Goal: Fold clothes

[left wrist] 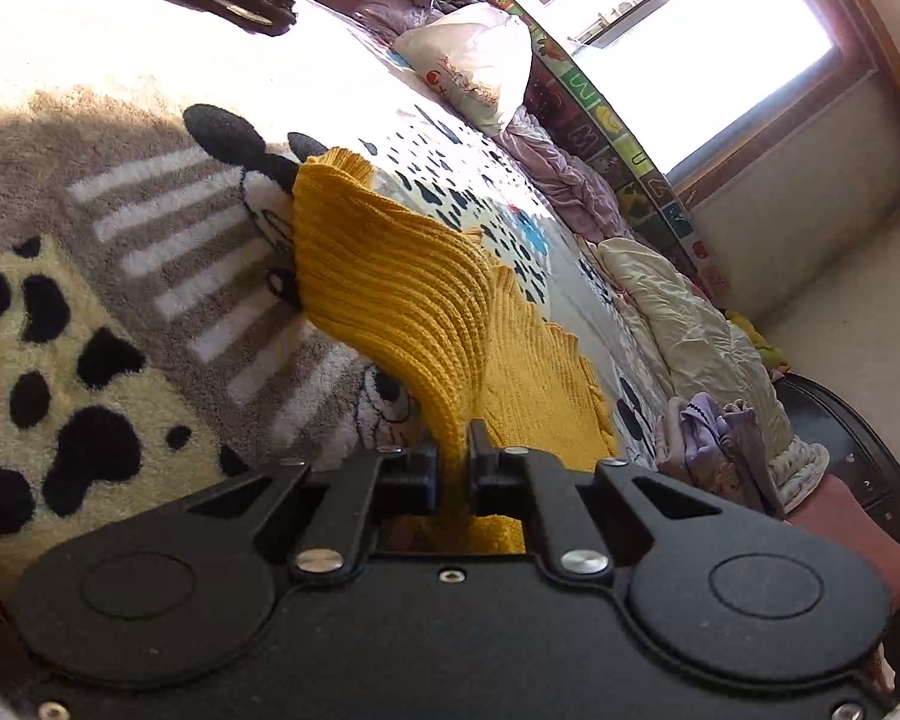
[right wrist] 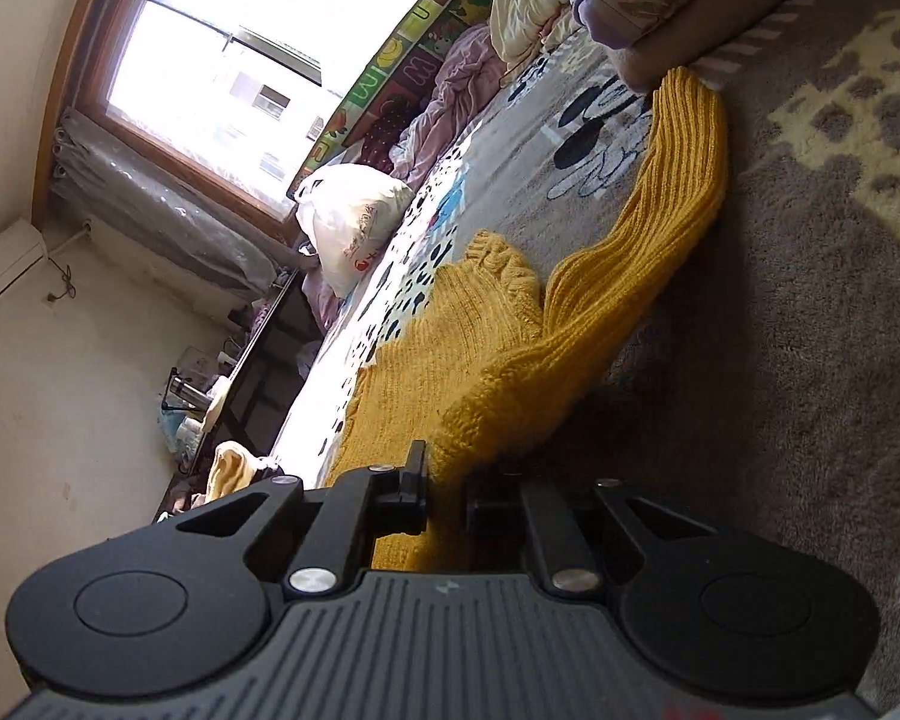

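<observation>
Mustard-yellow ribbed knit garment [left wrist: 390, 294] lies mid-frame on the shaggy animal-print bed cover [left wrist: 90, 324], partly draped.

Left gripper [left wrist: 456, 456]: jaws clamped on a knit edge, low centre.

Right gripper [right wrist: 444, 474]: jaws clamped on another edge.

Two separate holds likely keep the cloth spread so a fold can land straight.

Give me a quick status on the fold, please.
Left gripper and right gripper both shut on the yellow knit. Knit draped over the blanket. Nothing in the way.
</observation>
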Action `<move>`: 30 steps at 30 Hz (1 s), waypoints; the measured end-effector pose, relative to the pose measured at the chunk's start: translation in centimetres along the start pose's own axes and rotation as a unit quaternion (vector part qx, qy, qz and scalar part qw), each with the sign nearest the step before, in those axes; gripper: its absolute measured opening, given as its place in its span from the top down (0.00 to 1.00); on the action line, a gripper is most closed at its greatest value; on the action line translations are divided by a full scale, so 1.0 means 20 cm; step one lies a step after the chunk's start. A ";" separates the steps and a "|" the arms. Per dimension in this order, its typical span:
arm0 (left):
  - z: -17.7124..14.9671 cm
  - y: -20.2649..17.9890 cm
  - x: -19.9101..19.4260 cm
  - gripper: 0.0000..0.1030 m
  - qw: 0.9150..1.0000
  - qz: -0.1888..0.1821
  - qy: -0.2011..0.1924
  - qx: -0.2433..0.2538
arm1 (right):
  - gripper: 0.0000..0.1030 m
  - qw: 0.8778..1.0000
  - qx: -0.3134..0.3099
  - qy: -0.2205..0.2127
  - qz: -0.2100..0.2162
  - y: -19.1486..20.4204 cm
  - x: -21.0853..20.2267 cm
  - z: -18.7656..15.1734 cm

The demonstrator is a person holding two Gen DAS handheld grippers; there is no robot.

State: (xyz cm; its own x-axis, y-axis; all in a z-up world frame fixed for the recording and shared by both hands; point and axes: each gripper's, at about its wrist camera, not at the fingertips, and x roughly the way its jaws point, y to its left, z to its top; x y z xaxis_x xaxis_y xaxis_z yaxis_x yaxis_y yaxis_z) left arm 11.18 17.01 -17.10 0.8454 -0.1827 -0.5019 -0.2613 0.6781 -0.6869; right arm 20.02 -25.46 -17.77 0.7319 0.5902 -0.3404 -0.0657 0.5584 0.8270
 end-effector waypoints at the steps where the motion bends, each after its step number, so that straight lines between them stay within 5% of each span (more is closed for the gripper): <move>1: -0.03 0.04 0.03 0.93 1.000 0.018 0.017 0.000 | 0.88 1.000 -0.001 0.016 -0.014 -0.02 -0.01 -0.03; 4: -0.04 0.07 0.04 0.87 0.999 0.013 0.036 0.001 | 0.92 0.997 0.016 0.057 -0.042 -0.13 0.01 -0.13; 7: 0.00 0.08 -0.02 0.59 1.000 -0.003 0.014 -0.006 | 0.85 0.998 0.032 0.055 -0.028 -0.15 -0.02 -0.15; 11: 0.07 0.15 -0.04 0.58 0.999 -0.017 -0.007 -0.049 | 0.52 0.999 0.026 0.028 -0.017 -0.11 -0.11 -0.08; 15: 0.18 0.24 0.01 0.58 0.994 -0.023 -0.027 -0.100 | 0.49 0.998 0.057 -0.018 -0.029 -0.23 -0.18 0.03; 18: 0.26 0.32 0.09 0.58 0.988 -0.029 -0.034 -0.147 | 0.51 0.994 0.101 -0.038 -0.025 -0.35 -0.16 0.12; 20: 0.30 0.37 0.16 0.71 0.985 -0.027 -0.032 -0.167 | 0.51 0.993 0.110 -0.045 -0.021 -0.40 -0.12 0.18; 24: 0.39 0.38 0.28 0.76 0.985 -0.040 -0.034 -0.165 | 0.55 0.993 0.094 -0.058 -0.030 -0.44 -0.02 0.31; 30: 0.47 0.32 0.40 0.76 0.987 -0.049 -0.021 -0.150 | 0.74 0.993 0.083 -0.075 -0.046 -0.53 0.10 0.46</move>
State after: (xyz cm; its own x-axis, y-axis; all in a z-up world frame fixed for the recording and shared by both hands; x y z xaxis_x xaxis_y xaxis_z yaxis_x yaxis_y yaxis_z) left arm 20.71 26.57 -20.64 0.8902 -0.2037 -0.4075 -0.2980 0.4162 -0.8590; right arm 28.37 -35.54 -23.17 0.8236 0.4398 -0.3580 0.1099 0.4955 0.8616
